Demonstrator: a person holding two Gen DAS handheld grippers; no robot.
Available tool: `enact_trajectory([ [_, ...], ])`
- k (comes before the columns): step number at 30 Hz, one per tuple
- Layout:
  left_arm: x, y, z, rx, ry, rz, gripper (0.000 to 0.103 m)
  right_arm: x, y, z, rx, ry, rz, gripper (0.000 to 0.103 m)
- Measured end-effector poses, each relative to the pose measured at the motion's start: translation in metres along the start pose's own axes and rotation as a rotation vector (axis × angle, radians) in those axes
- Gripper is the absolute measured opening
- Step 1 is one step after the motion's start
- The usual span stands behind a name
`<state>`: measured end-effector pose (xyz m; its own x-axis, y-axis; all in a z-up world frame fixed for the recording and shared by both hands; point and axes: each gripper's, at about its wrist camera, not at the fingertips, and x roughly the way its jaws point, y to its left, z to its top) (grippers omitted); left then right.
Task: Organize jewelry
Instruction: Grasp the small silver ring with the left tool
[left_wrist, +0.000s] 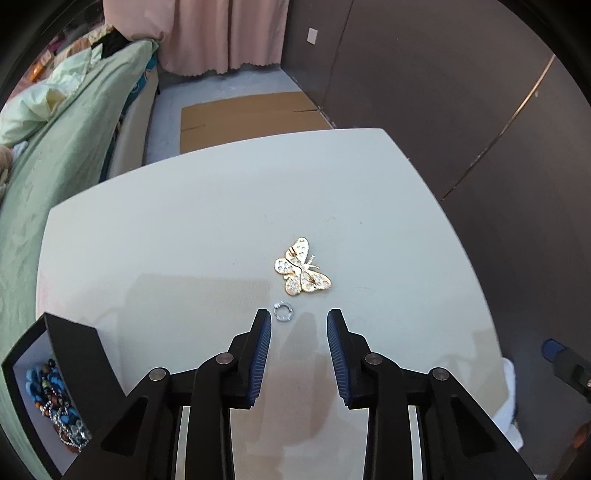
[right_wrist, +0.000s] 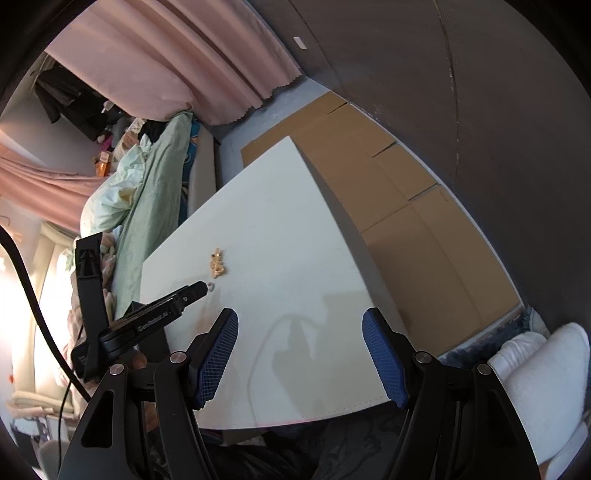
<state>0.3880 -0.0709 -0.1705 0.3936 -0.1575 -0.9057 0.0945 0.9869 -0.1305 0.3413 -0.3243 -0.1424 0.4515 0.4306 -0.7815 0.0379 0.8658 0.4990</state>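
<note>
A gold butterfly brooch (left_wrist: 302, 271) lies on the white table (left_wrist: 184, 240). A small silver ring (left_wrist: 283, 312) lies just in front of it. My left gripper (left_wrist: 299, 319) is open and empty, its fingertips just short of the ring, which sits by the left fingertip. An open black jewelry box (left_wrist: 55, 387) at the lower left holds beaded and chain jewelry (left_wrist: 55, 406). In the right wrist view my right gripper (right_wrist: 300, 320) is open and empty above the table's near edge. The left gripper (right_wrist: 199, 288) reaches toward the ring (right_wrist: 211, 285) and brooch (right_wrist: 217, 263).
A bed with green bedding (left_wrist: 55, 166) runs along the table's left side. Flat cardboard (right_wrist: 406, 206) lies on the floor beyond and right of the table. A dark wall (left_wrist: 461, 92) stands to the right. Pink curtains (left_wrist: 221, 33) hang behind.
</note>
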Motion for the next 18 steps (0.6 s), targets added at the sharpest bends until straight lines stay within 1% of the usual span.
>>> enact_trajectory([
  [2,0.005,-0.002,0.001,0.005,0.002,0.012,0.032,0.000,-0.002,0.000,0.008,-0.001,-0.005,0.070],
  [5,0.010,0.001,0.002,-0.004,0.005,0.027,0.028,0.000,-0.002,-0.001,0.015,0.001,-0.010,0.070],
  [11,0.023,-0.001,0.005,0.002,0.027,0.040,0.027,0.003,0.001,-0.004,0.012,0.007,-0.005,0.070],
  [14,0.023,-0.003,0.005,0.016,0.012,0.062,0.027,0.004,0.002,-0.004,0.010,0.009,-0.005,0.070],
  [16,0.023,-0.007,0.004,0.026,0.012,0.083,0.022,0.004,0.001,-0.004,0.009,0.011,-0.005,0.070],
  [17,0.024,-0.008,0.004,0.034,0.014,0.109,0.015,0.004,0.001,-0.004,0.008,0.010,-0.005,0.070],
  [18,0.024,-0.009,0.005,0.035,0.018,0.113,0.013,0.003,0.001,-0.004,0.009,0.009,-0.005,0.070],
])
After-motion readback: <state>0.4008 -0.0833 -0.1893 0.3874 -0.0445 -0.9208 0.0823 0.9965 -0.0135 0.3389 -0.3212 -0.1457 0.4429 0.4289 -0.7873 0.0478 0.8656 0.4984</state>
